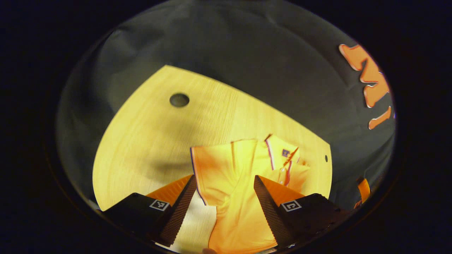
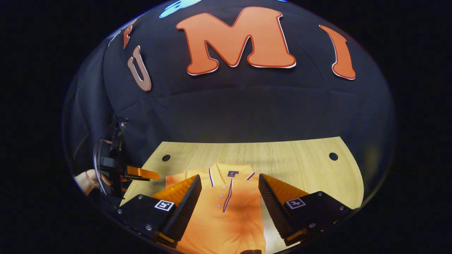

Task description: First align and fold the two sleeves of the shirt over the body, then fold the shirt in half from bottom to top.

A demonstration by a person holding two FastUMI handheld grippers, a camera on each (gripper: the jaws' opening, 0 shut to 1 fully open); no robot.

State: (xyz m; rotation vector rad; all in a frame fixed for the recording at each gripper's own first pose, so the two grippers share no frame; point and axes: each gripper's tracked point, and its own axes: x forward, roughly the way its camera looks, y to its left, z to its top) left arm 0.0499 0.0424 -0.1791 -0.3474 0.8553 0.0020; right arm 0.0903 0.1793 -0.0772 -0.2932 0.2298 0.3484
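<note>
**Both grippers spread above an orange polo shirt on the wooden table**

In the right gripper view the shirt (image 2: 226, 215) lies flat in the lower centre of the frame, on a pale wooden table (image 2: 300, 165); its collar (image 2: 231, 171) points toward the top of the frame, with a striped edge and a small dark tag inside it; a buttoned placket (image 2: 226, 199) runs down from the collar toward the bottom edge; the right gripper (image 2: 229, 208) has its fingers spread wide apart at the bottom of the frame, one on either side of the shirt's chest, pressing on nothing; whether the tips touch the fabric I cannot tell; two round holes (image 2: 333, 156) sit in the tabletop, one at the upper left of the wood and one at the upper right; at the left edge of this view the left gripper (image 2: 141, 173) shows farther off, beside the table's left corner, with a hand (image 2: 86, 180) behind it.

In the left gripper view the shirt (image 1: 233, 197) fills the lower centre, seen at an angle; its collar (image 1: 282, 151) lies toward the right of centre; a sleeve with a dark striped hem (image 1: 208, 169) lies just left of centre; the left gripper (image 1: 226, 197) is released, its fingers held apart at the bottom of the frame with orange fabric showing between them, gripping nothing; the table (image 1: 148, 141) stretches to the upper left, with a round hole (image 1: 179, 100) in it.
</note>
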